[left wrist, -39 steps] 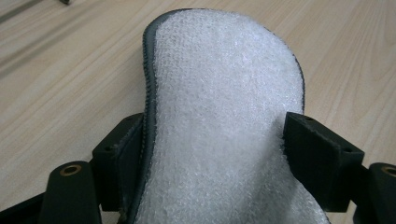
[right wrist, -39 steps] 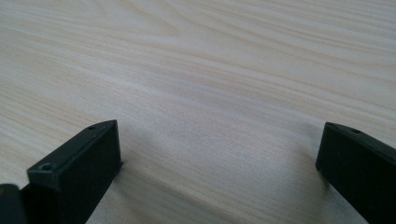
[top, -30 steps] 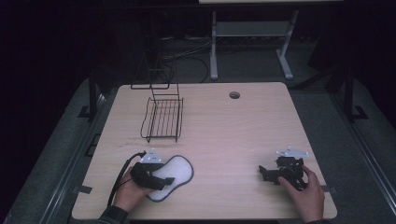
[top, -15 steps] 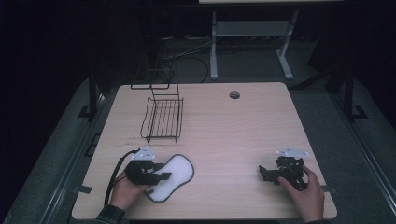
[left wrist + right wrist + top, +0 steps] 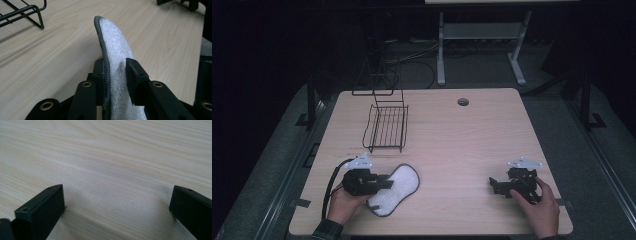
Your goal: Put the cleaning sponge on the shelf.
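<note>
1. As its 2 jaws have just been closing, the left gripper (image 5: 116,75) now pinches the white pad (image 5: 394,187), an insole-shaped piece with a dark stitched rim, on edge between them; the left jaw bears on the rim side and the right jaw on the fleecy face.
2. The white pad sits at the near-left part of the table (image 5: 472,135). In the left gripper view, its free end curves upward, likely so the piece can be carried edge-on.
3. The wire rack (image 5: 387,127) stands just beyond the pad, well placed to receive it.
4. The right gripper (image 5: 502,186) rests low at the near-right of the table, well apart from the pad. Its jaws stand spread with bare wood between them, which suggests it is parked in reserve.
</note>
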Demonstrator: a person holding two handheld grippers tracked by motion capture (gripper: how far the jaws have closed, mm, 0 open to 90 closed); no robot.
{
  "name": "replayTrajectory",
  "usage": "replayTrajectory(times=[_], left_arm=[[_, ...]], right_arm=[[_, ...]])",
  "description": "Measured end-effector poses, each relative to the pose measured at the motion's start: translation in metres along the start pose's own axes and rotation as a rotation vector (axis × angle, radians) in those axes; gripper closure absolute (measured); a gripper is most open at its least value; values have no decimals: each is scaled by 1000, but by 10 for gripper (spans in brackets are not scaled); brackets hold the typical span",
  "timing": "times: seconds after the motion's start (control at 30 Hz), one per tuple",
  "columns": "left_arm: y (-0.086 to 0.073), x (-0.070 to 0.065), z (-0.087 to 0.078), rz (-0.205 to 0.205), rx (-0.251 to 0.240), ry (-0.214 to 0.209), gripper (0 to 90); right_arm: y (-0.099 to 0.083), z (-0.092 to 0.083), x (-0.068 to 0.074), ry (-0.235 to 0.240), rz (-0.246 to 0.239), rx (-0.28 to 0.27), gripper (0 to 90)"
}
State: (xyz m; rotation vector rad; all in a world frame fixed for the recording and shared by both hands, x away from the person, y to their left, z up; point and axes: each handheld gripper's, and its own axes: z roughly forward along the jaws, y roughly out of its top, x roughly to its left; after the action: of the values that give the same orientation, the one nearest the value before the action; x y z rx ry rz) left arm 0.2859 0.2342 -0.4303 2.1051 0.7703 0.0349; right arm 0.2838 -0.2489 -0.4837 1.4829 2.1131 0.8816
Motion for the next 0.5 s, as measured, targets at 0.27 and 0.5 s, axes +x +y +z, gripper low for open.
replayTrajectory(times=[0.27,0.5], left_arm=[[5,-2,-5,4,-21,-17,771],[6,-1,-6,4,-30,-17,780]], right_arm=[[0,0,0,0,0,0,0],[0,0,0,0,0,0,0]])
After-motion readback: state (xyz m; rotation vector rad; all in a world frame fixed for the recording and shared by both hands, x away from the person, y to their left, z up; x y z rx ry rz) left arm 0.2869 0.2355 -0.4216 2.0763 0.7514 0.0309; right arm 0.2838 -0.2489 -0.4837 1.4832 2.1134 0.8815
